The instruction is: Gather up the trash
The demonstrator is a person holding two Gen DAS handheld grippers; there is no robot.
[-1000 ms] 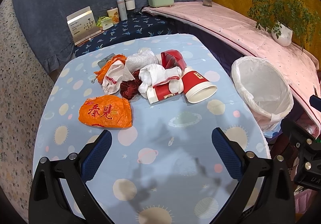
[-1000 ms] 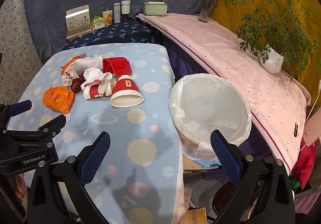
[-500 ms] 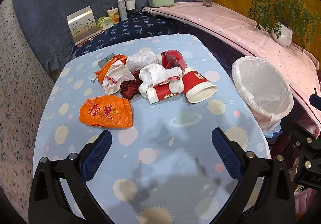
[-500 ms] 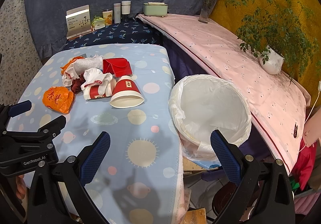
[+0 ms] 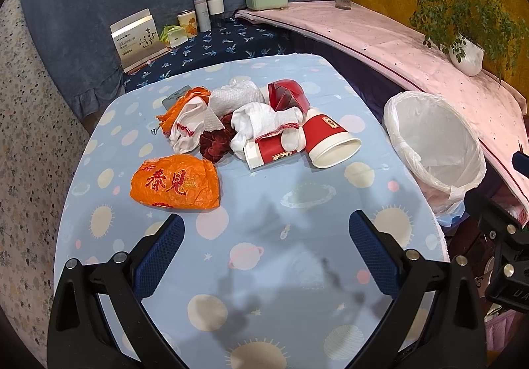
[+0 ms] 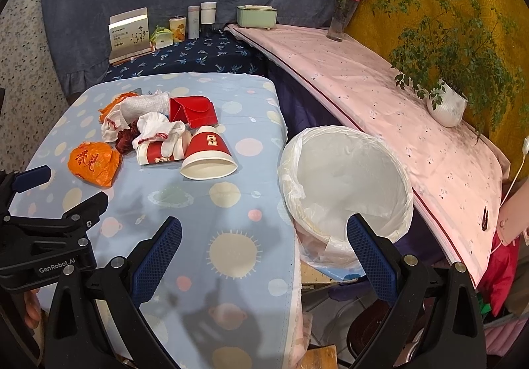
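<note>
A pile of trash lies on the blue patterned table [image 5: 264,253]: an orange plastic bag [image 5: 175,185] [image 6: 94,164], a red paper cup on its side [image 5: 327,141] [image 6: 208,155], a flattened red cup [image 5: 271,152], white crumpled cloths [image 5: 264,124], a dark red scrunchie [image 5: 215,142] and a red folded box [image 5: 287,94] [image 6: 191,111]. A white-lined bin [image 5: 433,144] [image 6: 344,180] stands off the table's right edge. My left gripper [image 5: 264,236] is open and empty above the near table. My right gripper [image 6: 264,236] is open and empty over the table's right edge beside the bin.
A dark blue shelf [image 5: 211,45] behind the table holds a card box [image 5: 137,38], jars and bottles. A pink-covered ledge [image 6: 396,98] carries a green box [image 6: 256,17], a flower vase [image 6: 340,18] and a potted plant [image 6: 446,104]. The left gripper body [image 6: 43,236] shows in the right view.
</note>
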